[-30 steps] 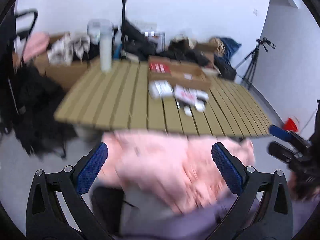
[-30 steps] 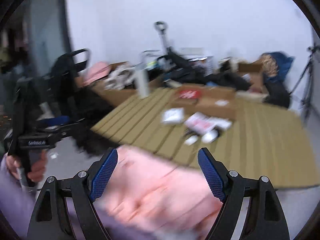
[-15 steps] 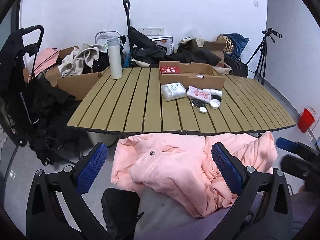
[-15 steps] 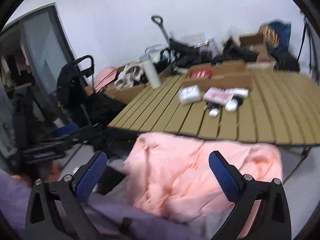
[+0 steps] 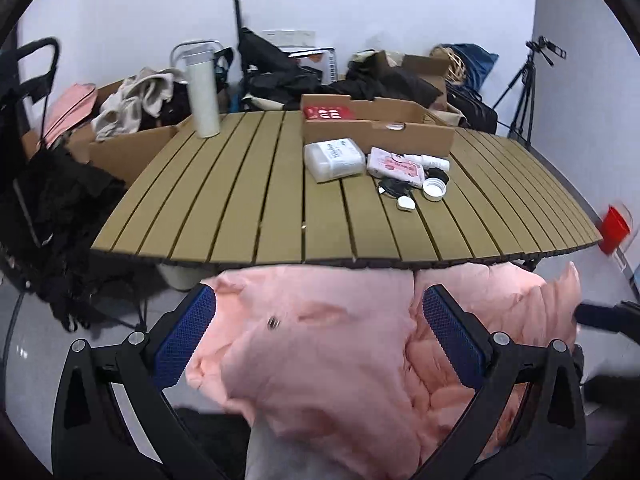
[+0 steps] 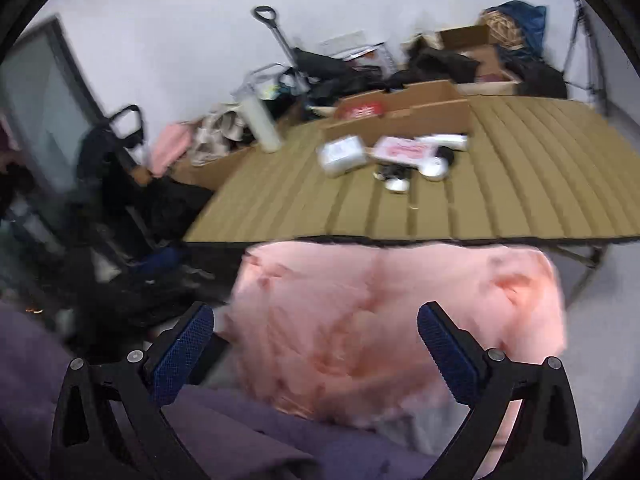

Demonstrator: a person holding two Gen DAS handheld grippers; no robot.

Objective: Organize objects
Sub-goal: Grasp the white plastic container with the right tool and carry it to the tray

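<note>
A: The jacket (image 5: pixel 328 364) is plain pale pink, the table (image 5: pixel 248 200) tan with dark lines between its slats.

B: And the finger pads (image 5: pixel 186 338)?

A: Blue, finely dotted, on black arms. The flask (image 5: pixel 203 96) is white, the box (image 5: pixel 376 128) brown cardboard, the cup (image 5: pixel 615 229) red.

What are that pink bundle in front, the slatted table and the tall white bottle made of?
Pink bundle: soft fabric, probably a padded jacket; it puckers into puffy folds and shows a metal snap.
Slatted table: tan slats with dark gaps, matte; wood or wood-look metal, unclear.
Tall white bottle: smooth, faintly glossy; coated metal or plastic, likely a flask.
</note>
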